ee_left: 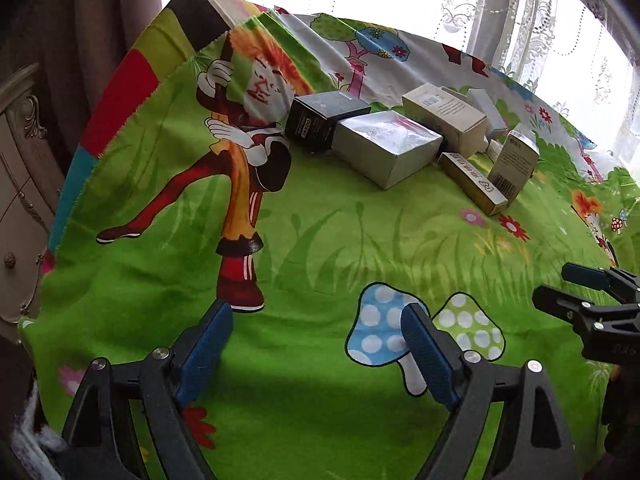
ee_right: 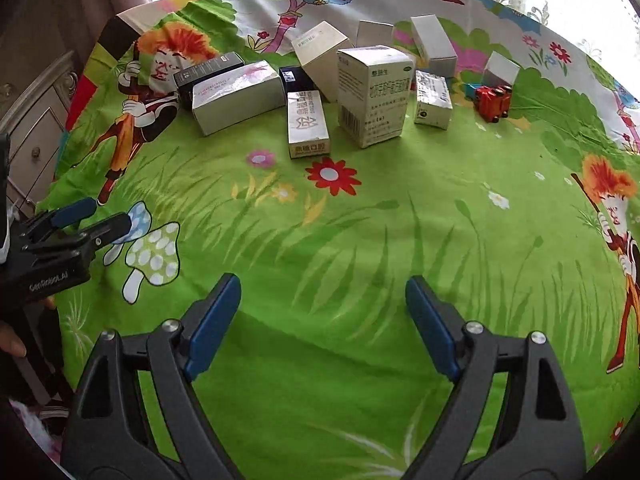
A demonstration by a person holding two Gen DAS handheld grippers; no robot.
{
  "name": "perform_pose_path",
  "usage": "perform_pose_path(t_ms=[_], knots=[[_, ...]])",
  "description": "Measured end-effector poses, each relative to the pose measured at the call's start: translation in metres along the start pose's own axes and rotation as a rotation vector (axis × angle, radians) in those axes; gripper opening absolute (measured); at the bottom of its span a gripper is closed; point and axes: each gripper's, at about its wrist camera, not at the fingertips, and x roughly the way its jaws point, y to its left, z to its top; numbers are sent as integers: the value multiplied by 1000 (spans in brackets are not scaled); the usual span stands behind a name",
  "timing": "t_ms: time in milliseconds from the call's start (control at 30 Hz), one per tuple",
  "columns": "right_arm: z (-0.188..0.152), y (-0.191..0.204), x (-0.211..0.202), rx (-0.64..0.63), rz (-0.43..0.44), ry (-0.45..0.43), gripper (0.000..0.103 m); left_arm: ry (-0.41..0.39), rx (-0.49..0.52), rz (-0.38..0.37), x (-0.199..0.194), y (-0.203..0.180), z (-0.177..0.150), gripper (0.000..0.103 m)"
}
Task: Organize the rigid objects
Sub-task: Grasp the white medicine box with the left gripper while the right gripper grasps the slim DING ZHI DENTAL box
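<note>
Both the left gripper (ee_left: 316,344) and right gripper (ee_right: 322,320) gape empty, the boxes (ee_right: 372,92) ahead, nearer the right.

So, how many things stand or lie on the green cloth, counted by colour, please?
Dark boxes: 2
Light boxes (white, cream, silver): 8
Red toy car: 1
Total: 11, as far as the right wrist view shows.
</note>
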Motion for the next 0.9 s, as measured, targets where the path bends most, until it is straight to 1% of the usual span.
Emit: perform_pose_path(t_ms=[100, 167, 200, 300, 333, 367, 400, 433, 533, 567, 633, 667, 733, 767, 800, 833, 900], knots=[[38, 9, 32, -38, -37, -15, 87, 2, 5, -16, 0, -1, -1, 92], [59, 18, 49, -82, -40, -17, 87, 6, 6, -36, 1, -2, 0, 96], [68, 22, 56, -101, -28, -22, 87, 9, 8, -43, 2, -2, 0, 98], [86, 25, 70, -113, -15, -22, 87, 13, 12, -51, 4, -2, 2, 100], [89, 24, 72, -115, -12, -23, 86, 14, 14, -51, 5, -2, 2, 100], [88, 24, 71, -122, -7, -33, 81, 14, 14, -51, 5, -3, 2, 100], [85, 24, 66, -136, 1, -50, 52, 14, 14, -51, 5, -3, 2, 100], [80, 25, 60, -153, 11, -45, 34, 14, 15, -49, 5, -3, 2, 100], [46, 23, 34, -205, 12, -44, 34, 19, 26, -38, 7, -5, 2, 100], [30, 20, 23, -231, -3, -48, 34, 22, 32, -32, 8, -6, 2, 101], [0, 6, 0, -256, -74, -60, 34, 32, 48, -19, 9, -8, 2, 102], [-12, -7, -11, -240, -106, -63, 34, 37, 57, -8, 10, -10, 2, 102], [-30, -42, -27, -157, -138, -58, 34, 62, 63, 21, 12, -16, 4, 102], [-38, -59, -33, -120, -165, -54, 34, 74, 60, 4, 13, -21, 7, 102], [-43, -74, -40, -90, -188, -55, 34, 84, 49, -43, 15, -27, 12, 102], [-48, -87, -45, -57, -185, -61, 34, 94, 36, -92, 16, -35, 19, 102], [-53, -108, -53, 15, -161, -75, 34, 91, 25, -145, 18, -58, 39, 102]])
